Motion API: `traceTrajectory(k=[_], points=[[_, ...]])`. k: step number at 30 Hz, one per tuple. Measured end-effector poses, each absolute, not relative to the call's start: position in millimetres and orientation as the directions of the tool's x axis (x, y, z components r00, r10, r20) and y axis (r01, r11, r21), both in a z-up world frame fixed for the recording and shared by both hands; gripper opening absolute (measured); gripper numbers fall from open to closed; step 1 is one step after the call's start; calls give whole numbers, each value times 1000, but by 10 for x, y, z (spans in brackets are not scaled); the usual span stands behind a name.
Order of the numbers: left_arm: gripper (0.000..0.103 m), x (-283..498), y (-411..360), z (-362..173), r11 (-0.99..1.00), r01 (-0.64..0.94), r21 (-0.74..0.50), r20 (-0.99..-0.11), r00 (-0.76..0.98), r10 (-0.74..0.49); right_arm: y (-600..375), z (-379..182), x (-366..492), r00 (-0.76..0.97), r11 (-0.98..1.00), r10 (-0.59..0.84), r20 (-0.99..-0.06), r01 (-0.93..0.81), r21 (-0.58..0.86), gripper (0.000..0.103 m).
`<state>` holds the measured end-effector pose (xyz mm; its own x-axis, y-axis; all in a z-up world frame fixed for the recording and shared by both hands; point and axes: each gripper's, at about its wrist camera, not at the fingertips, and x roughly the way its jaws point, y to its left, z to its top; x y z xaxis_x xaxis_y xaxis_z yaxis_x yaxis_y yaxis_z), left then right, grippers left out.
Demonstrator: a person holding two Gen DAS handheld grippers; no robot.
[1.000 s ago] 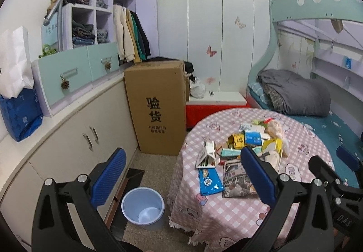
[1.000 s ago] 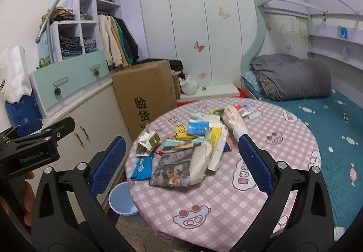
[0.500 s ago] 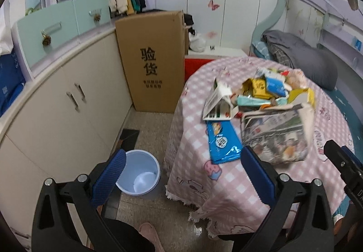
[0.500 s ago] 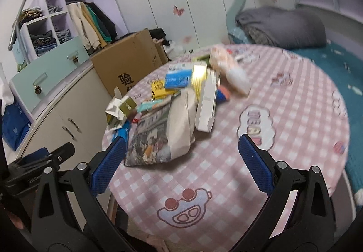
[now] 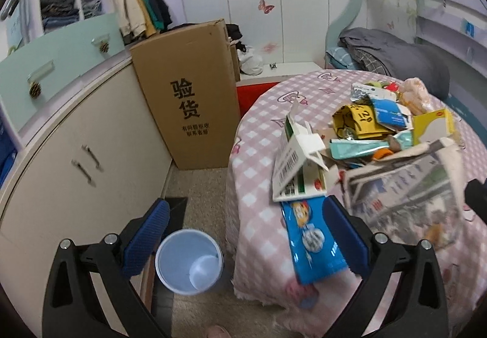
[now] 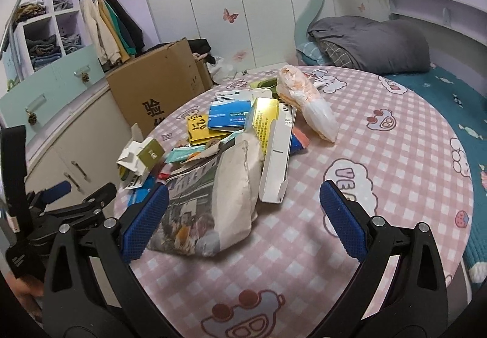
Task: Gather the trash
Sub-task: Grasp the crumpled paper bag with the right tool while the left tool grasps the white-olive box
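Note:
A pile of trash lies on the round pink checked table [image 6: 380, 155]: a newspaper bag [image 6: 210, 204], a white carton [image 5: 301, 167], a blue wrapper [image 5: 313, 243], a long white box [image 6: 277, 161], yellow and blue packets [image 6: 231, 115] and a plastic bag [image 6: 307, 100]. A pale blue bin [image 5: 189, 262] stands on the floor left of the table. My left gripper [image 5: 246, 240] is open, over the table's left edge and the blue wrapper. My right gripper [image 6: 243, 216] is open and empty, low over the newspaper bag.
A tall cardboard box [image 5: 188, 94] stands behind the bin. White cabinets [image 5: 79, 161] run along the left wall. A bed with a grey quilt [image 6: 371, 42] lies behind the table. The left gripper's body [image 6: 45, 216] shows at the right wrist view's left.
Both grippers have moved closer to the table and lower. The trash pile looms larger in both views. Both stay open; nothing was taken hold of.

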<state>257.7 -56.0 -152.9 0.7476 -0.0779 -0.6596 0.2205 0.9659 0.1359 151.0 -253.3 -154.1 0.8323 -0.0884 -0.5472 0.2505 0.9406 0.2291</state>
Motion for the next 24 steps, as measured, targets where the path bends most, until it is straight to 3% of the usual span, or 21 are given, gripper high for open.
traceTrajectory(k=[3,6,8,9,12,13,20,23,24], points=[[82,2746,-577,-1608,958,261,116,-677,727,-115,-2521,-1573,1600,822,943,-105,-559,260,207,97],[78,2879,-621,-1681,951,289,110,-683,717,-139,-2532,-1600,1666,817,942,-107,-566,265,205,97],[68,2925,-658,-1693,946,299,122,-673,726,-143,-2528,-1613,1713,813,942,-106,-572,267,204,97],[56,2957,-681,-1693,943,309,123,-664,732,-153,-2522,-1621,1730,811,941,-103,-576,266,207,97],[9,2999,-662,-1704,943,325,74,-673,714,-193,-2521,-1640,1734,808,937,-93,-582,269,223,97],[2,2986,-638,-1690,946,320,55,-671,713,-202,-2516,-1647,1724,806,936,-88,-585,268,228,97],[1,2654,-459,-1469,962,274,-13,-607,762,-225,-2491,-1720,1628,805,920,-1,-594,233,314,95],[1,2471,-444,-1428,959,283,-9,-606,761,-231,-2463,-1765,1681,797,910,48,-602,214,356,79],[1,2409,-447,-1433,960,280,0,-608,762,-222,-2466,-1783,1706,795,904,64,-603,210,372,69]])
